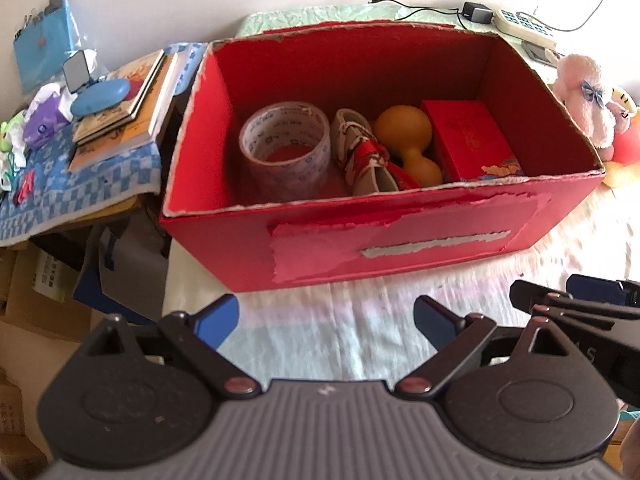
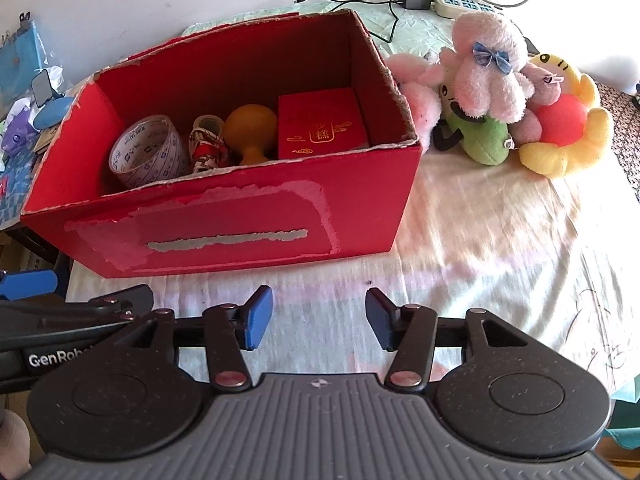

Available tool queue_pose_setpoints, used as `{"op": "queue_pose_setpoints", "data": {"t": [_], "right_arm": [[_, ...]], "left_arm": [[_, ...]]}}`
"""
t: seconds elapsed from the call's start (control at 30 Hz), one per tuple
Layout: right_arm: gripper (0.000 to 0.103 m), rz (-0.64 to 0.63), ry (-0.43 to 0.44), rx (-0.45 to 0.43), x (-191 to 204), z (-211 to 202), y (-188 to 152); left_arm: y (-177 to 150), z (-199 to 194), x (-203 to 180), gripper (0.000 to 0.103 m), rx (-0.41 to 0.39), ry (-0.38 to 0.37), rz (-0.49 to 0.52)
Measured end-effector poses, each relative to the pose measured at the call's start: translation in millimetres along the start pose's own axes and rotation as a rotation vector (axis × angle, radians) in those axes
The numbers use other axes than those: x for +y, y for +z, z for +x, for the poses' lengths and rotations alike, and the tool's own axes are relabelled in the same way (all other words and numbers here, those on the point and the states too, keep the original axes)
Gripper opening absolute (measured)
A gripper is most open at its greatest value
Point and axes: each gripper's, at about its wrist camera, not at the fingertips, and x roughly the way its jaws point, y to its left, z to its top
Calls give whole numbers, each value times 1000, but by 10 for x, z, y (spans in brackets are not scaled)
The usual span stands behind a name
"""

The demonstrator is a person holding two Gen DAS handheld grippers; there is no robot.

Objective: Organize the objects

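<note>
Torn red cardboard box (image 1: 400, 240) holding tape roll (image 1: 286, 148), both hand-held grippers (image 1: 326, 320) (image 2: 319, 318) wide, empty

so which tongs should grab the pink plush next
Right, probably. The right tongs hang open and empty on the side of the red box where the pink plush sits; the left tongs face the box.

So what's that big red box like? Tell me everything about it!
The big red box is cardboard, open on top, with torn, ragged rims. Its front wall has a paler peeled patch with a grey strip where something was ripped off. It sits upright on a pale cloth. Inside, in a row, are a roll of tape, a small shoe, an orange dumbbell-shaped toy and a small red box. Plush toys crowd close beside its right end.
</note>
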Motion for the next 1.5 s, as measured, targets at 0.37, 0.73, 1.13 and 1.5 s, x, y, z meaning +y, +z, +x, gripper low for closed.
{"op": "queue_pose_setpoints", "data": {"t": [0.37,0.73,1.13,1.5], "right_arm": [[60,42,-40,13,144,81,-90],[61,61,-66,20,223,84,-157],[62,39,-47,2,248,6,-43],[61,59,-9,-36,151,-261,149]], "left_arm": [[-95,113,147,95,32,-11,10],[-155,141,245,95,34,-36,21],[-18,-42,309,95,-19,-23,16],[272,-226,373,95,-75,-4,-5]]}}
